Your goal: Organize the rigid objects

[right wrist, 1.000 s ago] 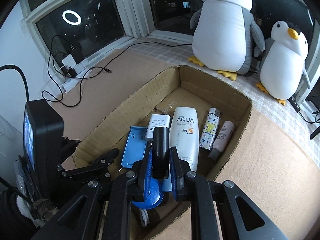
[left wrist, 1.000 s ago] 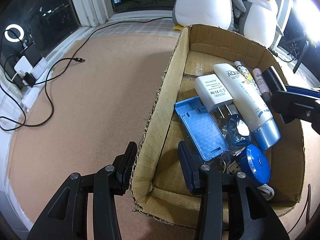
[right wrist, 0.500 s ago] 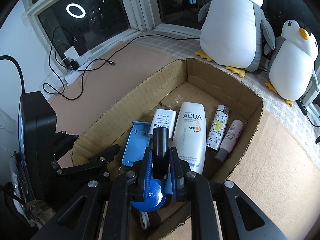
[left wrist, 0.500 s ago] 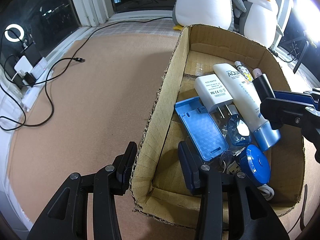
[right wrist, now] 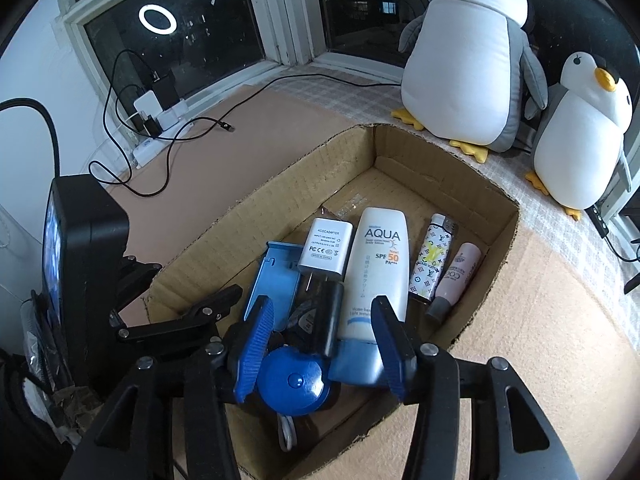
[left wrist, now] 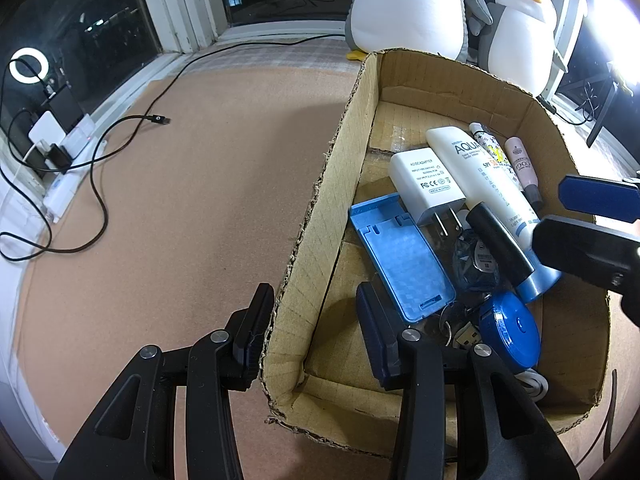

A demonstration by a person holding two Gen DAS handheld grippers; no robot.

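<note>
The left gripper [left wrist: 310, 326] pinches the cardboard box [left wrist: 320, 216] wall. The right gripper [right wrist: 322, 344] is opening, its jaws clear of the black tube [right wrist: 330, 318] lying between them.

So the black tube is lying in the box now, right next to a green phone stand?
Not quite: the phone stand is blue, not green, as the right wrist view shows. The black tube does lie in the cardboard box, beside that stand, with the right tool opening above it, no longer touching it.

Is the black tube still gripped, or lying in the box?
Lying in the cardboard box. The black tube rests beside the sunscreen; the right gripper is opening, pads clear of it.
</note>
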